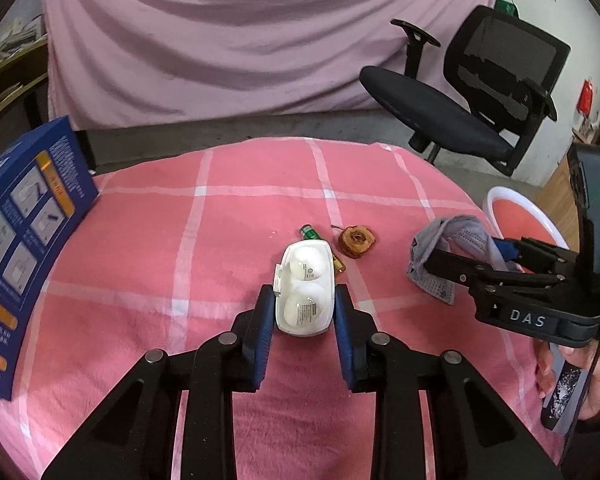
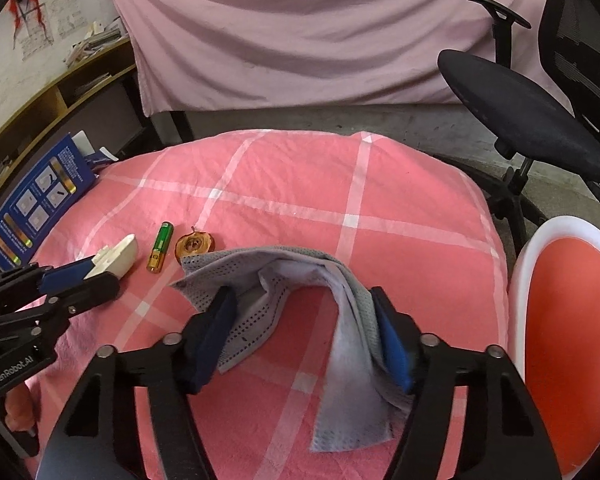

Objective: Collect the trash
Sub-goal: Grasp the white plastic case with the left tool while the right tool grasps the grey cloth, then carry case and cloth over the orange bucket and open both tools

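On the pink checked tablecloth [image 1: 220, 240], my left gripper [image 1: 304, 294] is shut on a white plastic case [image 1: 306, 276] with two round hollows, one blue pad against each long side. Just beyond the case lie a green battery [image 1: 309, 233] and a brown apple core [image 1: 356, 242]. To the right, my right gripper [image 2: 304, 300] is shut on a crumpled grey face mask [image 2: 340, 292], which arches up between its pads. The right wrist view shows the left gripper [image 2: 100, 268] holding the case [image 2: 118, 258], with the battery [image 2: 161, 246] and core [image 2: 194, 245] beside it.
A blue printed box [image 1: 20, 240] stands at the table's left edge. A red tub with a white rim [image 2: 572, 320] sits off the right edge. A black office chair [image 1: 460, 92] stands behind on the right, and a pink sheet hangs at the back.
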A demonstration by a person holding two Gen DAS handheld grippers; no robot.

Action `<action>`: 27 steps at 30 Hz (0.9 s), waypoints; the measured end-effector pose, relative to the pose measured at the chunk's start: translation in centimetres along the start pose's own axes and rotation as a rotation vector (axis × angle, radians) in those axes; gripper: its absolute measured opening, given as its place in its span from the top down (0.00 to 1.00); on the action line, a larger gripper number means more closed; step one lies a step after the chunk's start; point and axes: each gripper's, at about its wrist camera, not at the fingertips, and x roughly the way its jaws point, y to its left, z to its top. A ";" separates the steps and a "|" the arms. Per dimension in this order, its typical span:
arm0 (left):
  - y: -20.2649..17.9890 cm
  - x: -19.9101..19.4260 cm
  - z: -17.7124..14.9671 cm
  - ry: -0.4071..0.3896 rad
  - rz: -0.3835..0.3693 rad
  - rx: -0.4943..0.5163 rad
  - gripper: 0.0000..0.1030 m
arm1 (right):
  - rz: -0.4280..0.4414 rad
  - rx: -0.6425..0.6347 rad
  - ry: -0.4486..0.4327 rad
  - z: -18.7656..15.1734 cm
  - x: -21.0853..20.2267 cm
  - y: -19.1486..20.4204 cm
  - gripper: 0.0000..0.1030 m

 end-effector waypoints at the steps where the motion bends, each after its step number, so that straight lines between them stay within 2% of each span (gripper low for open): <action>1: 0.0 -0.2 0.0 -0.006 0.001 -0.008 0.76 | 0.000 -0.003 -0.002 0.0 -0.1 0.1 0.47; 6: 0.1 -1.6 -0.5 -0.056 0.007 -0.040 0.76 | 0.018 -0.003 -0.019 -0.1 -0.5 0.1 0.68; 10: -0.3 -2.9 -1.0 -0.105 0.027 -0.043 0.76 | 0.033 0.004 -0.040 -0.2 -1.0 0.2 0.78; 15: -0.8 -3.8 -1.3 -0.134 0.035 -0.045 0.76 | 0.054 0.007 -0.068 -0.4 -1.6 0.5 0.84; 18: -1.3 -4.2 -1.4 -0.154 0.035 -0.049 0.76 | 0.065 0.020 -0.126 -0.6 -2.7 0.3 0.85; 21: -1.9 -4.8 -1.1 -0.192 0.035 -0.058 0.76 | 0.089 0.056 -0.221 -1.1 -4.5 -0.4 0.85; 27: -4.2 -7.4 -0.3 -0.346 0.031 -0.029 0.76 | 0.105 0.123 -0.439 -2.7 -9.1 -2.0 0.84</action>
